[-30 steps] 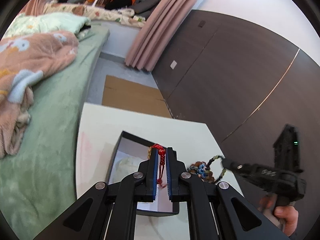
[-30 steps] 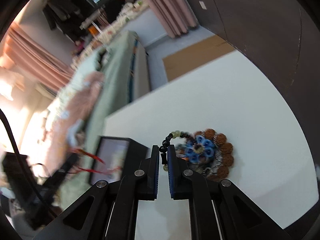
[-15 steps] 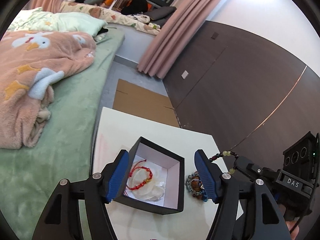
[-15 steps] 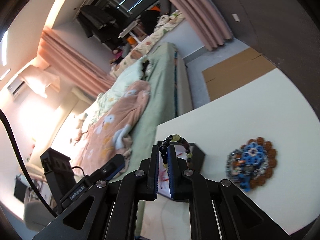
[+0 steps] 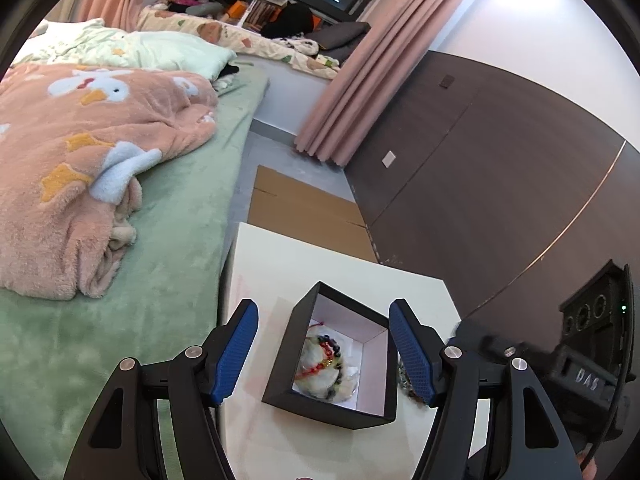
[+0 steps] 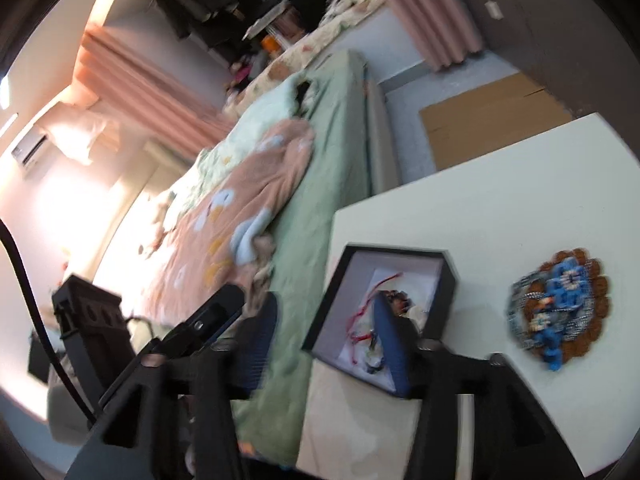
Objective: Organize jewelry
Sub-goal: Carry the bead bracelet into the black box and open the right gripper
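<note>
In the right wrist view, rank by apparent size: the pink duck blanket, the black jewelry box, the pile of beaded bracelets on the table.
1. pink duck blanket, largest by far, though it is farther away.
2. black jewelry box.
3. pile of beaded bracelets, smallest; it lies about as near as the box, so that order is fair.

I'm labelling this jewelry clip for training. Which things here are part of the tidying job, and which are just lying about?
Job:
black box
red cord bracelet and dark bead bracelet, both inside it
jewelry pile on the white table
left gripper and right gripper, nothing held

Lying about:
pink blanket
green bed
cardboard
curtain
</note>
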{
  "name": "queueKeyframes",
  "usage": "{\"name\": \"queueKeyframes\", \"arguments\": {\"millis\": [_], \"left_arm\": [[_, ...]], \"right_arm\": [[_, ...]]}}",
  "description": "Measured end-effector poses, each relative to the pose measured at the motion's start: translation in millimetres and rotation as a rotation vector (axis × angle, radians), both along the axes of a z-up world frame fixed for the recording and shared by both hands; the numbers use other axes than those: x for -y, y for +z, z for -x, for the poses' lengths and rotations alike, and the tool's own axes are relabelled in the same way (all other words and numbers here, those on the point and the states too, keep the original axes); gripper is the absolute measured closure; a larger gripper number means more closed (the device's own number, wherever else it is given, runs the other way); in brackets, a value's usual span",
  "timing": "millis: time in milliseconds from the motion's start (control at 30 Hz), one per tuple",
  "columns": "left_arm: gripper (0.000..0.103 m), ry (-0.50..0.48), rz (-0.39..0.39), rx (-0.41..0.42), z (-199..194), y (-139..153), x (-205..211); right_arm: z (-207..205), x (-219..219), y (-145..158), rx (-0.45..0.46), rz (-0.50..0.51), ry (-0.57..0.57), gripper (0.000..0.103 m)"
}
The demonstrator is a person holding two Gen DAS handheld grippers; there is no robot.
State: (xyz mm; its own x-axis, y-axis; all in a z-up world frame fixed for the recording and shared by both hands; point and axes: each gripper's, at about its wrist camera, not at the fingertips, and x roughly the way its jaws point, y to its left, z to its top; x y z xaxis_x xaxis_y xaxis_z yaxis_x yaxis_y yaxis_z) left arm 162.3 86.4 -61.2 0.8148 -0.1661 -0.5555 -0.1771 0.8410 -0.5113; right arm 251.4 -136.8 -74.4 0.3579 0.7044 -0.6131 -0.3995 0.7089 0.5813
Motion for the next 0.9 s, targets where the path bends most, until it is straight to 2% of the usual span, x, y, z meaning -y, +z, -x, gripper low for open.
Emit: {"name": "queueKeyframes", "arguments": {"millis": [133,433,567,667,733,800,900], "left_arm": [[0.034,-0.016,-0.007,0.002,-1.1,3.0,7.1],[0.034,-0.067,-0.05,0.029,-1.0,12.7,36.6],[0.034,-0.098,-0.069,0.027,-4.7,13.4,54.0],[0.034,-0.124,-0.087,0.028,-8.1,13.1,66.7],[0.034,-0.144,-0.112,0.029,-11.4,13.0,79.0],[0.034,-0.168,-0.127,0.026,-15.2,11.2,90.7],[0.034,-0.202,-0.137,0.022,-20.5,8.0,105.3]], "right_arm": [[-0.8,28.3,5.5,-0.002,-0.033,-0.054,0.047],[5.6,86.4,15.7,0.019,-0.007,-0.155,0.047],[5.4,108.1,14.8,0.001,-0.007,-0.181,0.045],[6.0,118.9,12.8,-0.007,0.001,-0.203,0.035],[6.4,129.2,11.6,-0.012,0.005,-0.22,0.023],[5.7,137.3,9.6,-0.022,-0.003,-0.23,0.019],[3.9,150.1,5.8,-0.05,-0.016,-0.245,0.019]]}}
